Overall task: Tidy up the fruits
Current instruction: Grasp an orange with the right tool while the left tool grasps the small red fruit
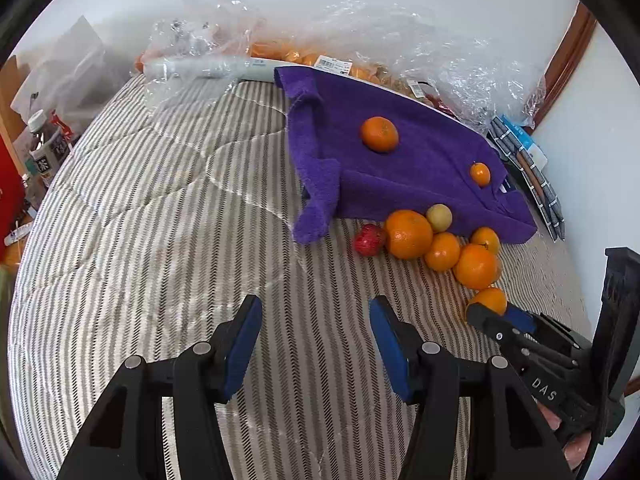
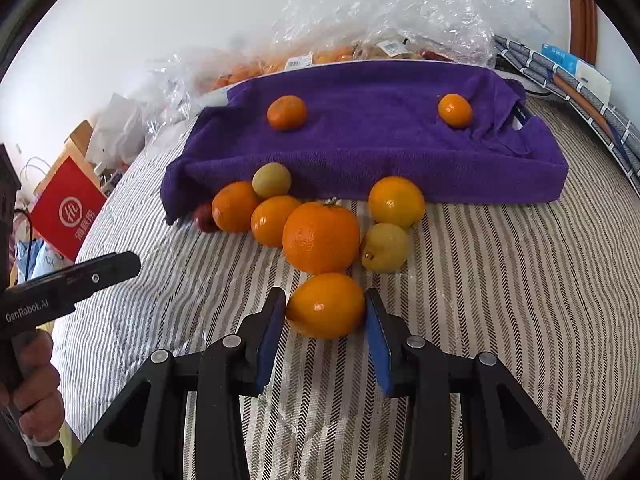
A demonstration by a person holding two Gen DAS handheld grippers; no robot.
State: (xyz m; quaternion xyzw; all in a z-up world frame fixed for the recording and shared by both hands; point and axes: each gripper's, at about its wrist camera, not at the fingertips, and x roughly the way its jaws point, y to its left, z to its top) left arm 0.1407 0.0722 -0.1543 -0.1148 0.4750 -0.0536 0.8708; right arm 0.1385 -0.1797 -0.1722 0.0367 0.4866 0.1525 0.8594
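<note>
A striped, quilted bed cover [image 2: 500, 280] in grey and cream herringbone weave is filling both views. Lying on it is a fluffy purple towel [image 2: 380, 132], folded into a thick slab, and two small oranges are sitting on top of it, well apart: one on the left [image 2: 287, 112] and one on the right [image 2: 455, 110]. Just in front of the towel, a cluster of round, glossy fruit is resting on the cover: a large orange [image 2: 321, 237] with a stem nub, several smaller oranges, a dull yellow lemon [image 2: 385, 247], a greenish-yellow fruit [image 2: 271, 179] and a red fruit [image 1: 369, 239] partly tucked behind the others. The right gripper [image 2: 325, 316] is reaching in low, its blue-padded fingers standing on either side of the nearest orange [image 2: 326, 305] and touching it or very nearly so. The left gripper [image 1: 312, 344] is hovering over bare cover with its blue pads spread apart, holding nothing. Crinkled clear plastic bags [image 2: 400, 16] of more orange fruit, bearing barcode stickers, are lying behind the towel against a white wall. A red bag [image 2: 68, 208] with a white round logo is standing off the bed's left. The left gripper's body is showing "GenRoboLAI" in the right view; "DAS" is readable on the right gripper in the left view.
</note>
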